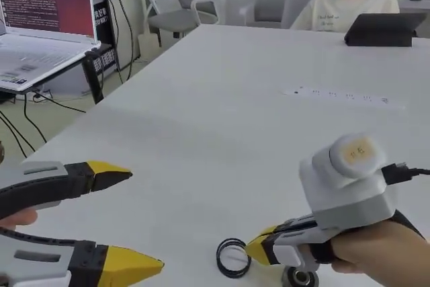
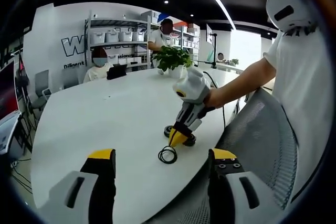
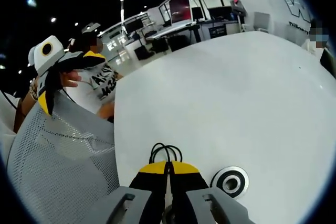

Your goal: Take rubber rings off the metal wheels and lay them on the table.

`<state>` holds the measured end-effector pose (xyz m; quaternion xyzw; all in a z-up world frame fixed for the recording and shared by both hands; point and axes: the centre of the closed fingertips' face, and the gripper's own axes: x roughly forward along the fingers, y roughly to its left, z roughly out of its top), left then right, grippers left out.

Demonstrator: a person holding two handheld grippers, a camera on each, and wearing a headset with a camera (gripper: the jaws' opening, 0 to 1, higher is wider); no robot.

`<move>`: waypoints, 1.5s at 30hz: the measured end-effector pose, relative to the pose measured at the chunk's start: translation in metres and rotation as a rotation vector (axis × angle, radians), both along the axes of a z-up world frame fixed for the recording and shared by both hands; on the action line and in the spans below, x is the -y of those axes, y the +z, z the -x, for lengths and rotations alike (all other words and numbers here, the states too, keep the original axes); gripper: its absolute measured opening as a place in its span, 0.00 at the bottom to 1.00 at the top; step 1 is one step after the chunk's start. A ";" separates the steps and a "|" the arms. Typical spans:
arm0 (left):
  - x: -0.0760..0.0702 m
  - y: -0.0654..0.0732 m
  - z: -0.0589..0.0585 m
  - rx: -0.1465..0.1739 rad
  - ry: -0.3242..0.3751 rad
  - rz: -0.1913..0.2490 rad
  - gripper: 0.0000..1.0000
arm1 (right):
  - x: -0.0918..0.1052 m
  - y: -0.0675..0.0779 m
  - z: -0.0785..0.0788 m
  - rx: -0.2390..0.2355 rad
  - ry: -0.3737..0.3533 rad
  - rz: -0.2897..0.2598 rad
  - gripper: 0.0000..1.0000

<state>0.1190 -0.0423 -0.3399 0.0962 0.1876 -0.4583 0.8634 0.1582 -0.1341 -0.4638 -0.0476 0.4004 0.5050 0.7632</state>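
While flat on the table, rubber rings just beyond right fingers.

The right tool has its yellow-tipped jaws pressed together low over the white worktop. Black rubber rings lie touching the tips. A metal wheel sits just beside the jaws. The left tool hangs above a mesh chair.
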 end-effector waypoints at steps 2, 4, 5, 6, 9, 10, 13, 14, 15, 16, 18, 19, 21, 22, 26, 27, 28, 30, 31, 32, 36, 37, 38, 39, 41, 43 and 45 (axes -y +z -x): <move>0.000 0.000 0.000 -0.002 0.000 0.001 0.69 | 0.001 0.000 -0.001 -0.002 -0.008 0.000 0.00; 0.001 0.000 0.000 -0.003 -0.002 0.001 0.69 | 0.002 -0.001 -0.002 0.000 -0.015 0.000 0.00; 0.001 -0.001 0.001 -0.004 -0.002 0.000 0.69 | 0.002 -0.001 -0.003 0.001 -0.018 -0.001 0.00; 0.001 -0.001 0.001 -0.005 -0.002 -0.001 0.69 | 0.002 -0.001 -0.003 0.000 -0.019 -0.001 0.00; 0.000 -0.001 0.000 -0.005 0.000 -0.001 0.69 | 0.001 0.000 -0.001 -0.003 -0.014 -0.002 0.00; 0.000 -0.001 0.000 -0.005 0.001 0.000 0.69 | 0.000 0.000 -0.001 0.001 -0.010 0.000 0.00; 0.000 0.000 0.000 -0.005 0.003 0.004 0.69 | 0.000 0.000 -0.001 0.007 -0.006 0.004 0.00; 0.000 0.000 0.000 -0.006 0.003 0.008 0.69 | 0.000 -0.001 -0.001 0.009 -0.006 0.005 0.00; 0.000 0.000 0.000 -0.008 0.002 0.011 0.69 | 0.000 -0.001 -0.001 0.010 -0.007 0.005 0.00; 0.000 0.000 0.001 -0.008 0.002 0.012 0.69 | 0.000 -0.001 -0.001 0.011 -0.007 0.006 0.00; 0.000 -0.001 0.001 -0.010 0.002 0.009 0.69 | 0.001 -0.001 -0.002 0.017 -0.008 0.011 0.02; -0.001 -0.001 0.001 -0.010 0.003 0.007 0.69 | 0.001 -0.002 -0.002 0.021 -0.007 0.015 0.03; -0.001 -0.001 0.001 -0.011 0.004 0.008 0.69 | 0.002 -0.001 -0.002 0.025 -0.006 0.016 0.03; -0.001 -0.001 0.001 -0.011 0.004 0.010 0.69 | 0.002 -0.001 -0.002 0.027 -0.005 0.018 0.03; -0.001 -0.001 0.001 -0.009 0.004 0.009 0.69 | 0.005 0.001 -0.003 0.036 -0.005 0.023 0.04; -0.002 -0.001 0.001 -0.009 0.005 0.009 0.69 | 0.007 0.002 -0.004 0.037 -0.007 0.021 0.04; -0.002 -0.001 0.001 -0.010 0.004 0.009 0.69 | 0.008 0.003 -0.004 0.039 -0.010 0.019 0.04; -0.002 -0.002 0.001 -0.011 0.005 0.008 0.69 | 0.009 0.005 -0.005 0.041 -0.013 0.016 0.04; -0.002 -0.002 0.001 -0.011 0.004 0.007 0.69 | 0.010 0.006 -0.006 0.043 -0.015 0.015 0.04; -0.002 -0.002 0.001 -0.012 0.005 0.006 0.69 | 0.011 0.008 -0.006 0.046 -0.018 0.013 0.04; -0.001 -0.002 0.000 -0.010 0.001 0.005 0.69 | 0.017 0.014 -0.008 0.058 -0.027 0.005 0.05; -0.001 -0.001 0.000 -0.009 0.000 0.005 0.69 | 0.018 0.016 -0.009 0.064 -0.031 0.001 0.05; -0.001 -0.001 -0.001 -0.008 -0.001 0.004 0.69 | 0.020 0.019 -0.011 0.070 -0.038 -0.004 0.05; -0.001 0.000 -0.001 -0.007 -0.001 0.004 0.69 | 0.023 0.022 -0.012 0.074 -0.045 -0.011 0.05; 0.000 0.001 -0.003 -0.004 -0.002 0.004 0.69 | 0.027 0.027 -0.015 0.082 -0.057 -0.022 0.05; 0.001 0.001 -0.004 -0.002 -0.005 0.003 0.69 | 0.032 0.030 -0.016 0.088 -0.066 -0.027 0.06; 0.002 0.002 -0.004 0.000 -0.011 0.001 0.69 | 0.038 0.033 -0.018 0.096 -0.079 -0.031 0.06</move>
